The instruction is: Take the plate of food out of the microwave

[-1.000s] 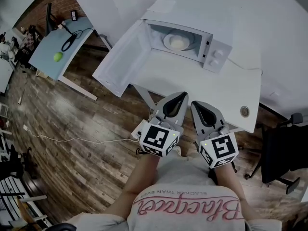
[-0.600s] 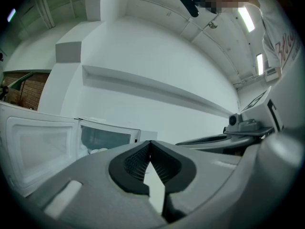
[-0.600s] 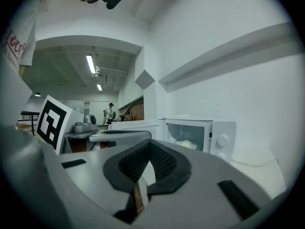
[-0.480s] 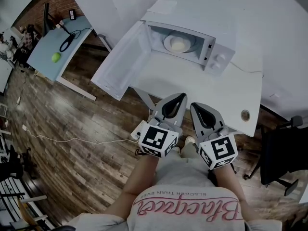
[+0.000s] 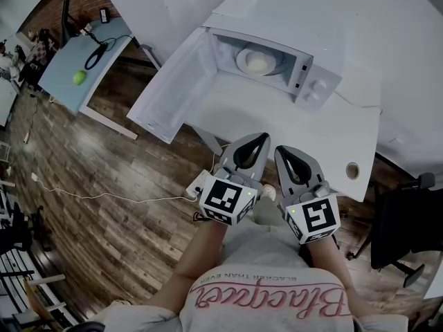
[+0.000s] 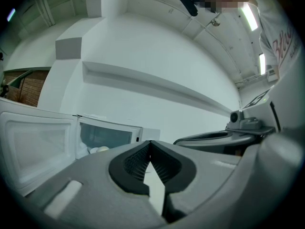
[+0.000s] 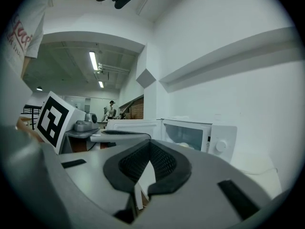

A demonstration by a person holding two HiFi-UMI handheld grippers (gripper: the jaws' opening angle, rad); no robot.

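Both pinched shut and empty, your left gripper (image 5: 259, 137) and right gripper (image 5: 279, 149) hover at the table's (image 5: 291, 126) near edge, since the plate of food (image 5: 257, 61) sits at twelve o'clock inside the open-doored microwave (image 5: 315, 85).

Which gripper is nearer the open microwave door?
Left. The left gripper hangs below and right of the door in the head view; the right gripper is beside it on the far side. Neither touches it.

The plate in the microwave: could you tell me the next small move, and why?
Probably carry the left tongs and right tongs forward toward the microwave: its door stands open, the plate sits inside, and both are shut, empty, well short of it.
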